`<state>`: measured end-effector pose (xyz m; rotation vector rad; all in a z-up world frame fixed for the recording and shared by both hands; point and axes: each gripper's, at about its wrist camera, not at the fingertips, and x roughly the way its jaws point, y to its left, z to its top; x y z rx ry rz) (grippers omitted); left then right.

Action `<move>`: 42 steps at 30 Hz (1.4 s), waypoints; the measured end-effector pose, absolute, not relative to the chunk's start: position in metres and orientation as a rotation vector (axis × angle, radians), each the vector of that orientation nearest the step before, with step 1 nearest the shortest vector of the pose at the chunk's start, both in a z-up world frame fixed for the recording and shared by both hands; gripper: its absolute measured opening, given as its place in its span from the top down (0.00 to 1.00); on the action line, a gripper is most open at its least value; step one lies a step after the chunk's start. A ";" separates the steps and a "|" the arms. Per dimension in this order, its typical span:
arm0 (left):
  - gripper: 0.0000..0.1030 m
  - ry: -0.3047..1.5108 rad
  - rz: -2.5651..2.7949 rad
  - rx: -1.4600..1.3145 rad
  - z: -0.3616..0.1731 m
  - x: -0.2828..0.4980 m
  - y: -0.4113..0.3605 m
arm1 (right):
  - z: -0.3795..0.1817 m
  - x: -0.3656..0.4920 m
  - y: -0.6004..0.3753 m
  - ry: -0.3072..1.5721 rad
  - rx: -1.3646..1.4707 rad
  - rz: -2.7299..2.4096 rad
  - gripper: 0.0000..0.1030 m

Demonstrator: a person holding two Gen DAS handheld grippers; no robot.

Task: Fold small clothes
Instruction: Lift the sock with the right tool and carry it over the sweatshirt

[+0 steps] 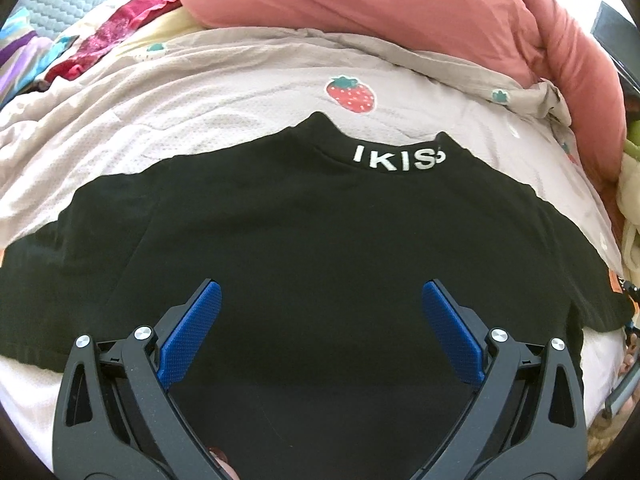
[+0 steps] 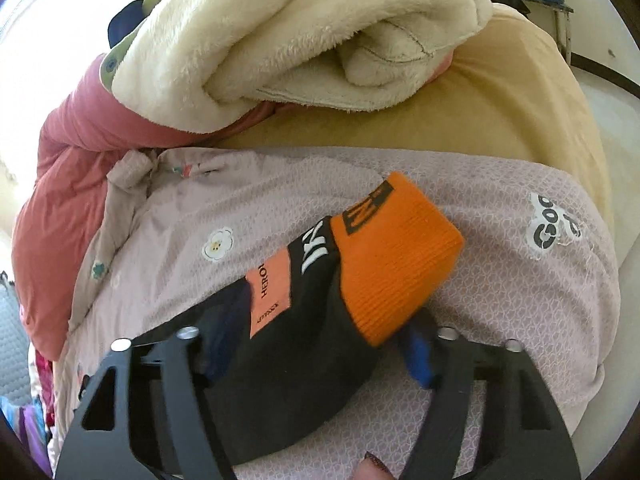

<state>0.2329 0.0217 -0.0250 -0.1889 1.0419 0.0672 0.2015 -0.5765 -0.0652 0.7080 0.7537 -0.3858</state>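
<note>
A black T-shirt [image 1: 304, 220] with white letters on its collar lies spread flat on the pale patterned bedspread [image 1: 224, 92]. My left gripper [image 1: 320, 286] hovers over the shirt's lower middle, open, its blue pads [image 1: 192, 332] wide apart with nothing between them. In the right wrist view a black and orange sock [image 2: 360, 264] sits between the fingers of my right gripper [image 2: 324, 320], which is shut on the sock's black part. The orange cuff sticks out ahead over the bedspread [image 2: 500, 280]. The sock hides the left pad; the right blue pad [image 2: 418, 354] shows beside the cuff.
A salmon-pink duvet [image 1: 380, 4] is bunched along the far side of the bed. A cream fleece blanket [image 2: 288, 32] lies on a tan cushion [image 2: 500, 108] beyond the sock. Colourful cloths [image 1: 100, 36] pile at the far left. A fingertip [image 2: 374, 466] shows at the bottom edge.
</note>
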 end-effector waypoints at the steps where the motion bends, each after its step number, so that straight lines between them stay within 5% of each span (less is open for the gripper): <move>1: 0.08 1.045 0.067 -0.189 -0.026 0.232 0.023 | -0.063 0.200 -0.575 0.741 0.698 -0.386 0.56; 6: 0.08 1.047 0.064 -0.181 -0.027 0.228 0.024 | -0.046 0.192 -0.565 0.672 0.653 -0.320 0.80; 10: 0.08 1.033 0.057 -0.183 -0.024 0.225 0.025 | -0.024 0.195 -0.542 0.634 0.583 -0.229 0.85; 42: 0.08 0.970 0.062 -0.420 -0.007 0.192 0.098 | 0.052 0.238 -0.254 0.656 0.349 0.402 0.86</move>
